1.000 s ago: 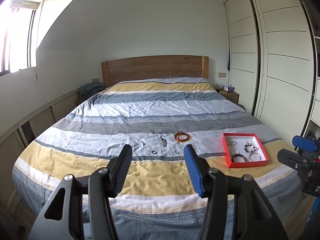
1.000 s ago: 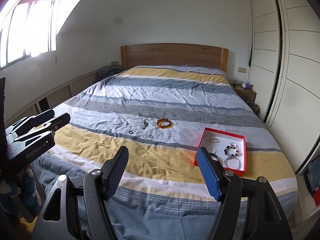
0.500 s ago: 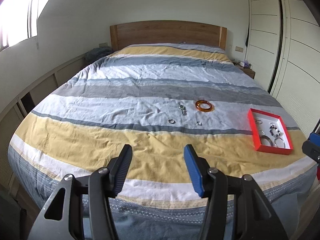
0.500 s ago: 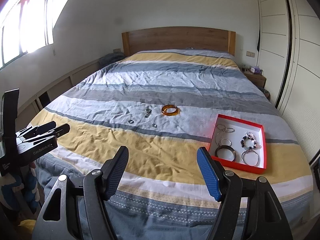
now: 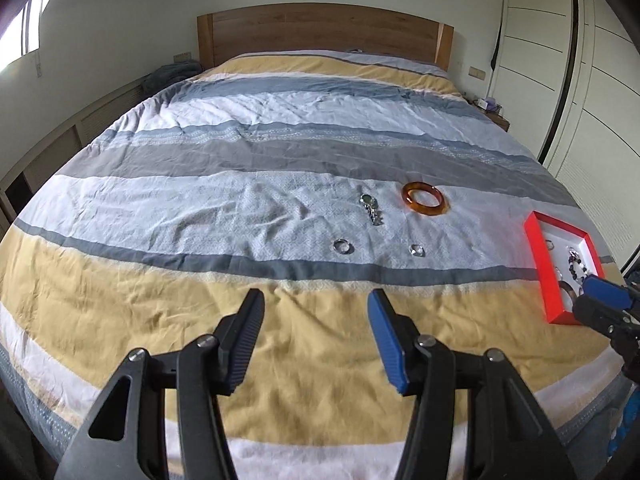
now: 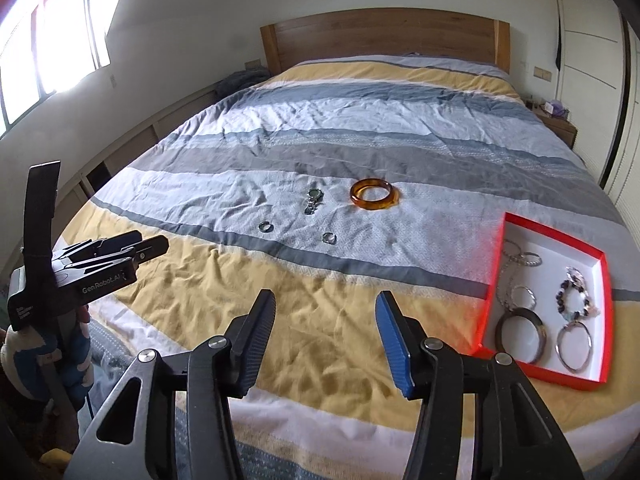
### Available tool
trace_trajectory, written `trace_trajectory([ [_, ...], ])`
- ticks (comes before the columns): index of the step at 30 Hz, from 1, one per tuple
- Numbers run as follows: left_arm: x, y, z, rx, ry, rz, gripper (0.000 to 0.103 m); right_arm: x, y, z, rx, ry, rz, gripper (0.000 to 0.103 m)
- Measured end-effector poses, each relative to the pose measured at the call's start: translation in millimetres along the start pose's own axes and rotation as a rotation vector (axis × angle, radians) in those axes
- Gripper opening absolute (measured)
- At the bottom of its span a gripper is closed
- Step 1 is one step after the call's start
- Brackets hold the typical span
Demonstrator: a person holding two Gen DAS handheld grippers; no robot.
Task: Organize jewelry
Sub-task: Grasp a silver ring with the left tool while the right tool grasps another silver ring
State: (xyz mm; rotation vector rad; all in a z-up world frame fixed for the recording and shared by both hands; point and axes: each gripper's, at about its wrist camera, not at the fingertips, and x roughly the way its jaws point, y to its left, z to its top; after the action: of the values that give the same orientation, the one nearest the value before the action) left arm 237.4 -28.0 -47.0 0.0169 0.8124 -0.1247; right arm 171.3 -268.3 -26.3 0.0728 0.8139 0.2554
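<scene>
An amber bangle (image 5: 425, 199) (image 6: 373, 194), a silver chain piece (image 5: 371, 208) (image 6: 313, 199) and two small silver rings (image 5: 343, 245) (image 5: 417, 250) lie loose on the striped bed cover. A red tray (image 6: 493, 294) (image 5: 537, 256) at the right holds several bracelets and rings. My left gripper (image 5: 316, 304) is open and empty above the yellow stripe, short of the rings. My right gripper (image 6: 325, 304) is open and empty, left of the tray.
The bed (image 5: 280, 152) fills the view, with a wooden headboard (image 5: 324, 32) at the far end. Wardrobe doors (image 5: 592, 80) stand to the right. A nightstand (image 6: 558, 126) is beside the headboard. A low ledge (image 6: 160, 128) runs along the left wall.
Both grippers have moved forward and lower over the foot of the bed. The jewelry and red tray now appear larger and closer. Both grippers stay open.
</scene>
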Motion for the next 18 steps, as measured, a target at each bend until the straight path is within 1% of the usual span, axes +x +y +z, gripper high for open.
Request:
trace_trajectory([
  [3,35,-3,10,0.028,0.018,-0.014,0.051,38,-4,13,-0.010,0.015,0.037,0.047],
  [6,67,-7,16,0.047,0.042,-0.033,0.050,79,-8,24,-0.020,0.039,0.069,0.041],
  [10,107,-12,22,0.068,0.080,-0.054,0.042,129,-16,32,-0.029,0.072,0.099,0.037],
  [14,138,-14,26,0.077,0.107,-0.067,0.041,163,-22,39,-0.043,0.093,0.134,0.036],
  [18,158,-16,25,0.102,0.126,-0.073,0.041,189,-22,43,-0.085,0.113,0.158,0.035],
])
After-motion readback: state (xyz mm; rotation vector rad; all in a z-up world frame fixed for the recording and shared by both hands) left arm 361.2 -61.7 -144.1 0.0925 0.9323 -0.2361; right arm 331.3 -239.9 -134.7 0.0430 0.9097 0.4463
